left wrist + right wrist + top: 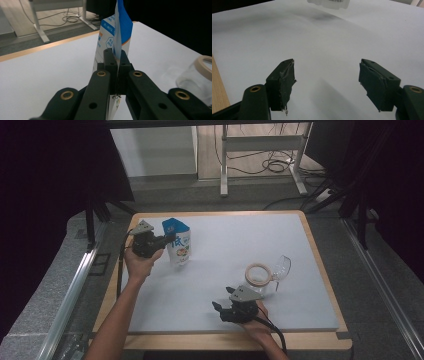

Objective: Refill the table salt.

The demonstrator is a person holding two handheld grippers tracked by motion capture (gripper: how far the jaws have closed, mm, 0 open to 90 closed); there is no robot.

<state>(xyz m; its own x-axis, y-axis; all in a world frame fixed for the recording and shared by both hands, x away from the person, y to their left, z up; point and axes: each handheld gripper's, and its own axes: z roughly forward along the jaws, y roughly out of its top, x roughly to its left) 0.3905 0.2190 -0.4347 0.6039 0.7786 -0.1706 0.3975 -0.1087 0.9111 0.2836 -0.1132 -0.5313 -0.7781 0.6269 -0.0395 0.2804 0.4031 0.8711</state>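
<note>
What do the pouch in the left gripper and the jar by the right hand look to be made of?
The pouch looks like thin, glossy printed plastic film: its flat edge is pinched to a sliver in the shut left gripper. The jar looks like clear glass or hard plastic, which of the two I cannot tell; the mat shows through it, and a tan ring rims its mouth.

Dim, perhaps overhead light, soft focus

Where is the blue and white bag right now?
In the high view the blue and white bag stands at the far left of the white table, pinched by the left tongs, far from the glass jar.
</note>
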